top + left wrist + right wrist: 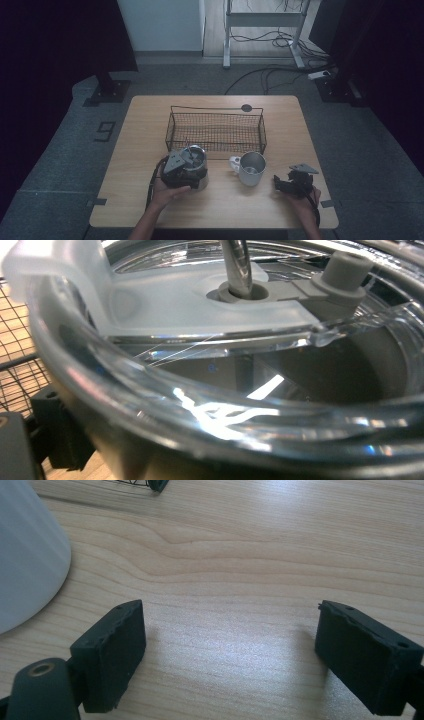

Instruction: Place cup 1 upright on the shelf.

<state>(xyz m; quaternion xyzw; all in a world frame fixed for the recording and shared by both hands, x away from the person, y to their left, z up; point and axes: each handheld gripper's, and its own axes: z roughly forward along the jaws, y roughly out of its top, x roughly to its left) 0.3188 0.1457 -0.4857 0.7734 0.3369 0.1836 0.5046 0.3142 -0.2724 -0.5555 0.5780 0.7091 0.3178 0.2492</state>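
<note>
We see the left hand-held gripper [186, 162] on the lidded steel pot [196, 167] before the wire basket [216, 131]; its spread we cannot tell. The right hand-held gripper [230, 655] rests on the table [260, 555], jaws apart, empty, beside the mug [250, 168].

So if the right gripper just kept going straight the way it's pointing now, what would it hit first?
Probably nothing soon. The right gripper has open jaws aimed low across bare table. The white mug sits off to one side of that line, and the wire basket's corner lies farther ahead, also off-line, though depth is hard to judge.
</note>
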